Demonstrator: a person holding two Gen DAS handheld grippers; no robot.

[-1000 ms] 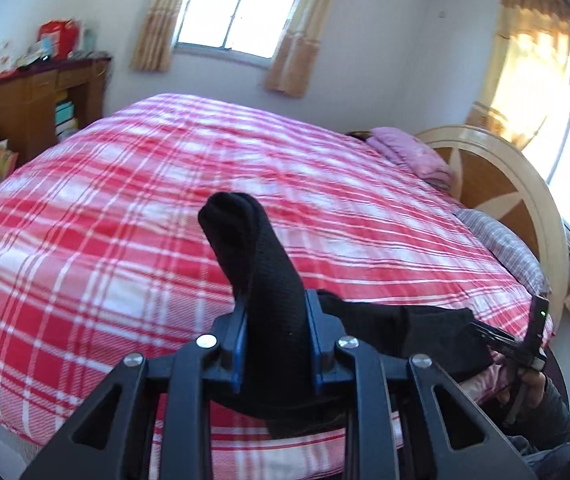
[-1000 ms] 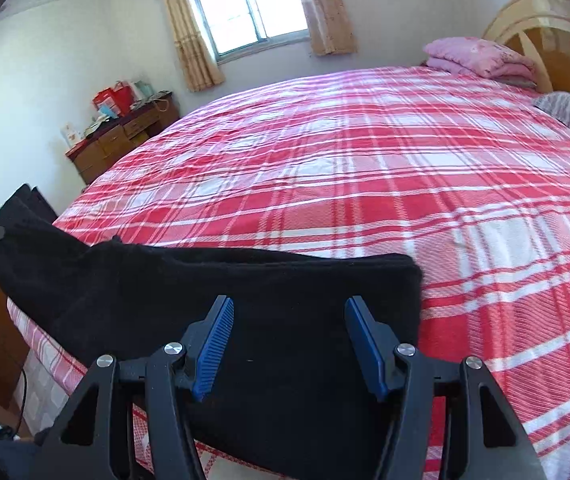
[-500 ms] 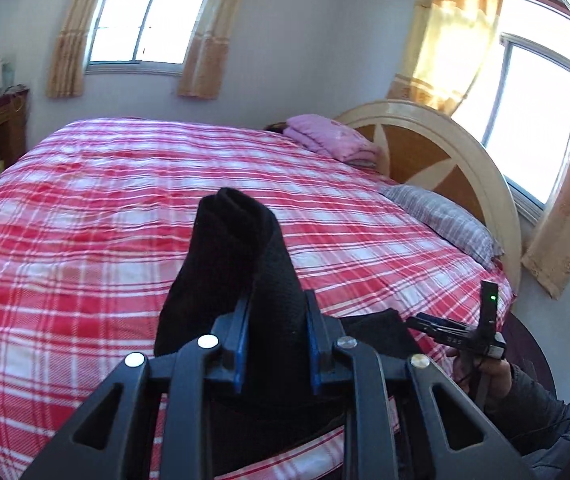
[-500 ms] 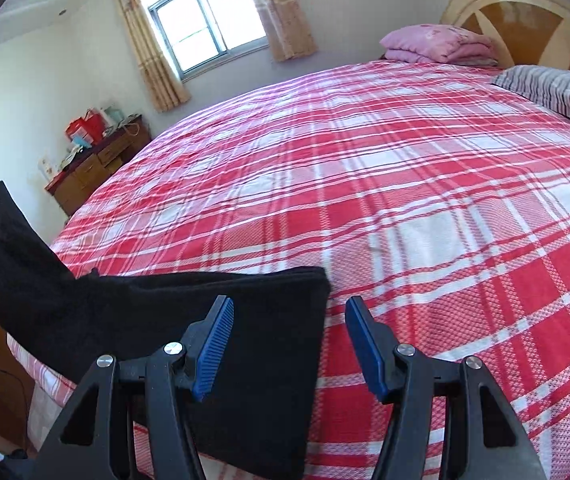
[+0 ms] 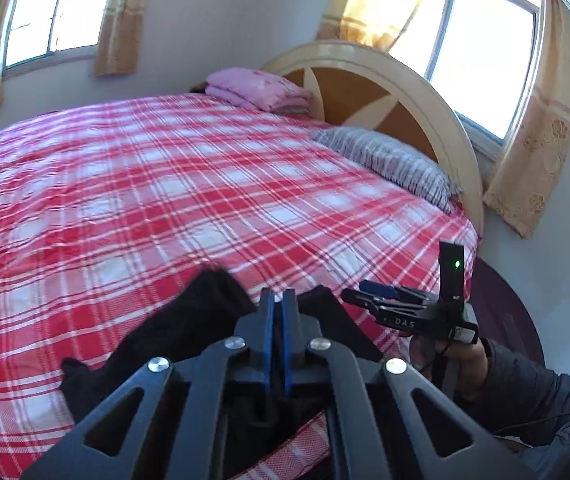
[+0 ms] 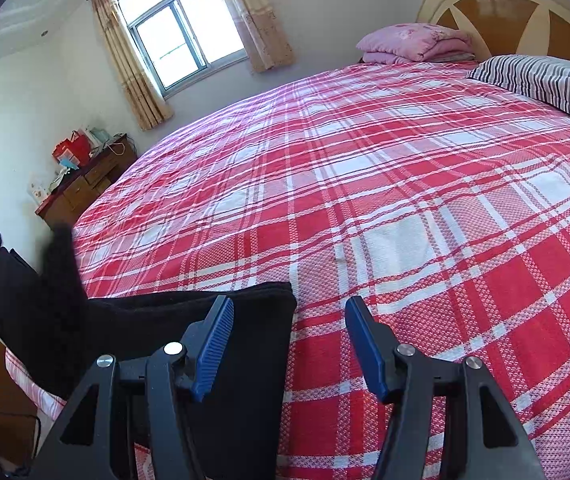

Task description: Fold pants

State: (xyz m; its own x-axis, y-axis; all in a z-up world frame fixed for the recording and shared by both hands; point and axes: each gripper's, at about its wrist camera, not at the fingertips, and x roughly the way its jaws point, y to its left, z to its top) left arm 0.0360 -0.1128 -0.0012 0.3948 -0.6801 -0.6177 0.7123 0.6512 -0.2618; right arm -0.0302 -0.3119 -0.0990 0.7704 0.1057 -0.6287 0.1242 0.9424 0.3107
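Black pants (image 5: 189, 328) lie along the near edge of the bed, one blurred end raised just left of my left gripper (image 5: 279, 294). Its jaws are closing: the blue pads stand nearly together and no cloth shows between them. In the right wrist view the pants (image 6: 253, 344) lie folded with a straight right edge. My right gripper (image 6: 289, 308) hovers open over that edge, its left finger above the cloth and its right finger above the sheet. A hand holds this right gripper (image 5: 377, 294) just right of the left one.
The bed's red plaid sheet (image 6: 405, 184) stretches far ahead. A striped pillow (image 6: 545, 80) and a folded pink blanket (image 6: 413, 44) lie by the rounded headboard (image 5: 425, 92). A wooden dresser (image 6: 85, 188) stands at the left wall under a window.
My left gripper swung right towards the right gripper. The pants end that stood between its jaws is out of them, and the jaws have come together. The right gripper shifted slightly right.
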